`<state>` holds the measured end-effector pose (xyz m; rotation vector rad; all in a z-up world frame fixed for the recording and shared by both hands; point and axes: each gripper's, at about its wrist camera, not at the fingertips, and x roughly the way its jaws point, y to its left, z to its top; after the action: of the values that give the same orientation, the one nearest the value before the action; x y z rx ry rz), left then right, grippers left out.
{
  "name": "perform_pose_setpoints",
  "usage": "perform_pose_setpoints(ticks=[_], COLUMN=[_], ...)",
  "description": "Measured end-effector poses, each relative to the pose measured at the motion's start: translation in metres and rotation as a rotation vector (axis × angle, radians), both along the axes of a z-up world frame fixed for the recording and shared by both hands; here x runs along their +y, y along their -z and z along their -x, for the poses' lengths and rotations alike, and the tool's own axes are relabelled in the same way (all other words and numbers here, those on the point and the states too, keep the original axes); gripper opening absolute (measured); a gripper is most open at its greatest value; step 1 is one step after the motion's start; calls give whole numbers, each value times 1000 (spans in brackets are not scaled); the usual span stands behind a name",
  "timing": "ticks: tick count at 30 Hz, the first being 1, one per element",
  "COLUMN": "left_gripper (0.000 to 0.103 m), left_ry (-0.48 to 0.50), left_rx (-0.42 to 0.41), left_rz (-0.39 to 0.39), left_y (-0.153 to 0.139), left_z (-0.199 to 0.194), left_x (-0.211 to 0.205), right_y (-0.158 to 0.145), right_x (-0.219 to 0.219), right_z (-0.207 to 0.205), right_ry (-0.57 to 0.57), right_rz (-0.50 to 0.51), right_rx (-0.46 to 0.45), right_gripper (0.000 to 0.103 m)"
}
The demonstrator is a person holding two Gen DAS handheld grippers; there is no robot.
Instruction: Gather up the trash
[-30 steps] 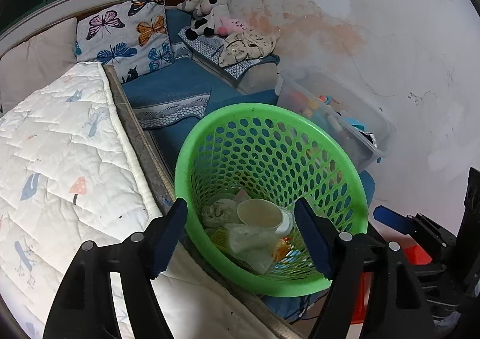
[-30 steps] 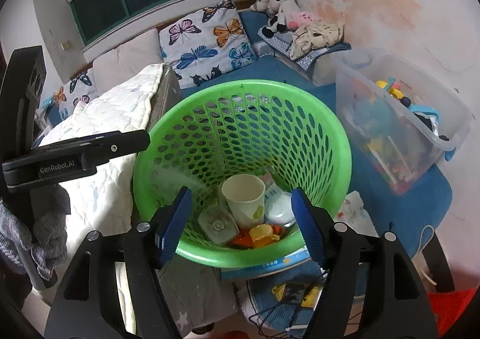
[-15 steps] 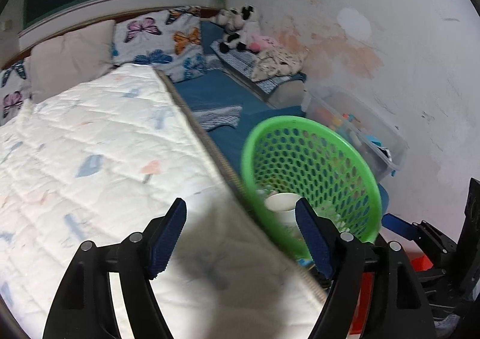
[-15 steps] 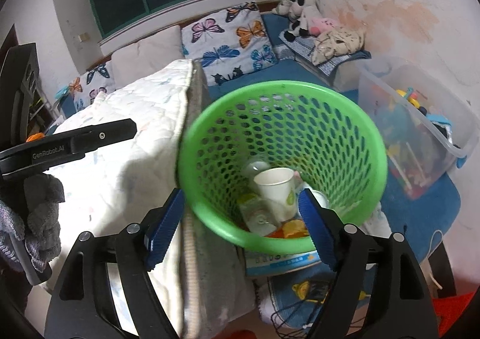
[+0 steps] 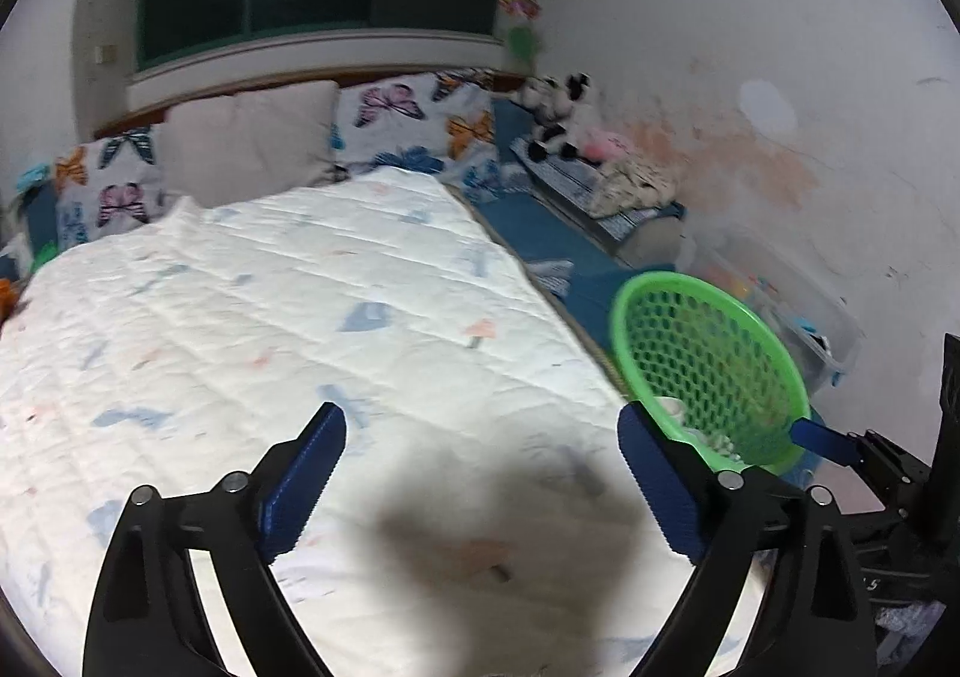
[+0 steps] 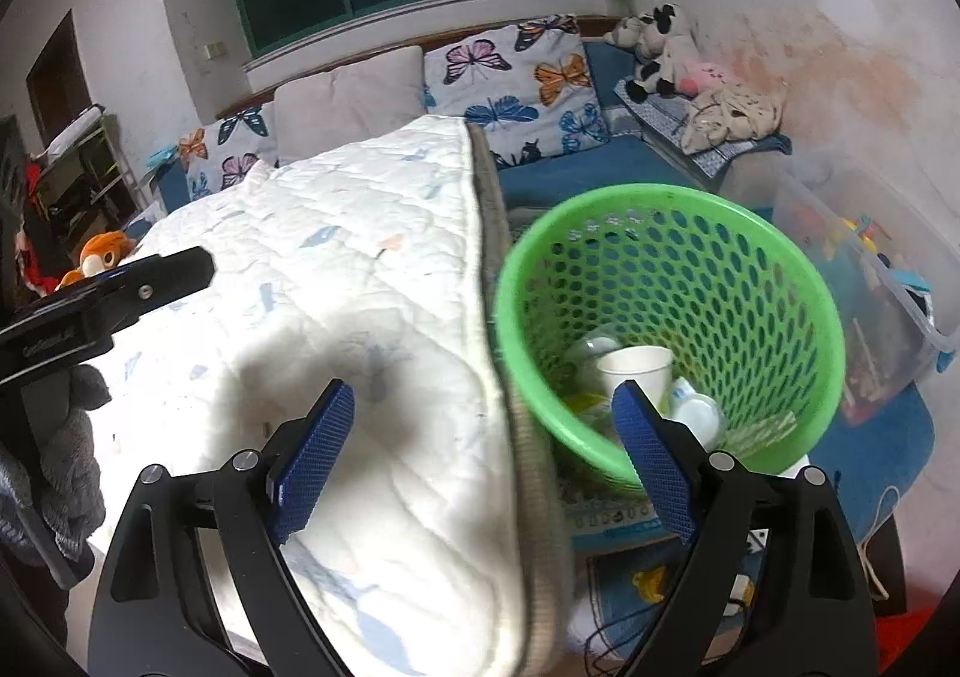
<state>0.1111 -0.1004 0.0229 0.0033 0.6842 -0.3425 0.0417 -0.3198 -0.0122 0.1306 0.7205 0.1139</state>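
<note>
A green perforated basket (image 6: 690,281) stands on the floor beside the bed, holding a white paper cup (image 6: 639,371) and other scraps. In the left wrist view the basket (image 5: 708,359) sits at the right. My left gripper (image 5: 480,473) is open and empty above the white quilt (image 5: 300,329). My right gripper (image 6: 483,443) is open and empty over the quilt's edge (image 6: 498,317), left of the basket. The left gripper also shows in the right wrist view (image 6: 108,299).
Butterfly pillows (image 6: 510,77) line the head of the bed. Stuffed toys (image 6: 666,53) lie by the stained wall. A clear storage bin of toys (image 6: 870,281) stands right of the basket. An orange plush (image 6: 102,257) lies at the left. A blue mat (image 6: 870,455) covers the floor.
Both grippers have swung left and away from the basket, toward the bed. The basket has shifted right in both views. Both stay open and empty.
</note>
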Motion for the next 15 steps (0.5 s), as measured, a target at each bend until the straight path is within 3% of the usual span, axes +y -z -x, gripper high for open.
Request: perform_pose_setpoints(ticks=[15], left_gripper=[96], left_ry=[-191], left_rx=[-55], left_rz=[-34], left_y=[2], left_z=[42], left_x=[81], right_y=[-8], right_x=[48], right_z=[0], right_ry=[-48], right_rz=[42], right_rx=[-26], right_gripper=[97])
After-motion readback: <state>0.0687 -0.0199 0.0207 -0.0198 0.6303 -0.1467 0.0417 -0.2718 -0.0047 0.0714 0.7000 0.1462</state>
